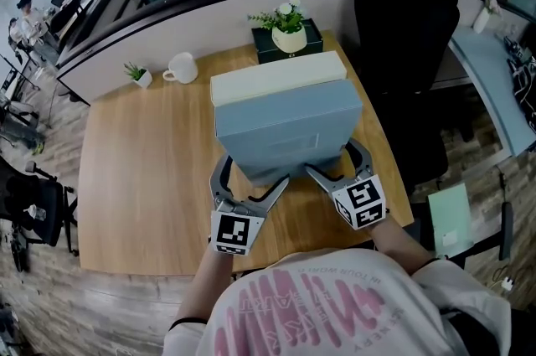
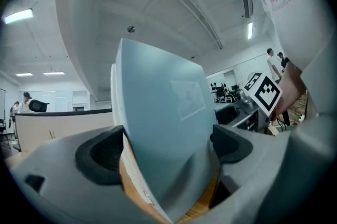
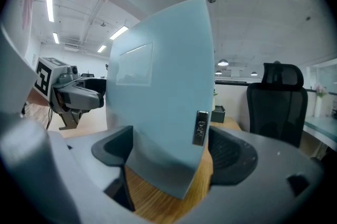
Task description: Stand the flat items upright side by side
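A pale blue file box (image 1: 285,128) stands tilted on the wooden table (image 1: 142,178), with a cream box (image 1: 276,78) right behind it. My left gripper (image 1: 251,174) clasps the blue box's lower left corner and my right gripper (image 1: 333,160) its lower right corner. In the left gripper view the blue box (image 2: 163,112) fills the gap between the pads of the left gripper (image 2: 166,149), a white edge on its left side. In the right gripper view the box (image 3: 168,86), with a small metal tag, sits between the pads of the right gripper (image 3: 171,152), its bottom corner just above the wood.
Behind the boxes a potted plant (image 1: 288,32) rests on a dark green box. A white mug (image 1: 181,68) and a small plant (image 1: 138,74) stand at the back left. A black chair (image 1: 410,19) is beside the table's right edge. A partition wall runs along the back.
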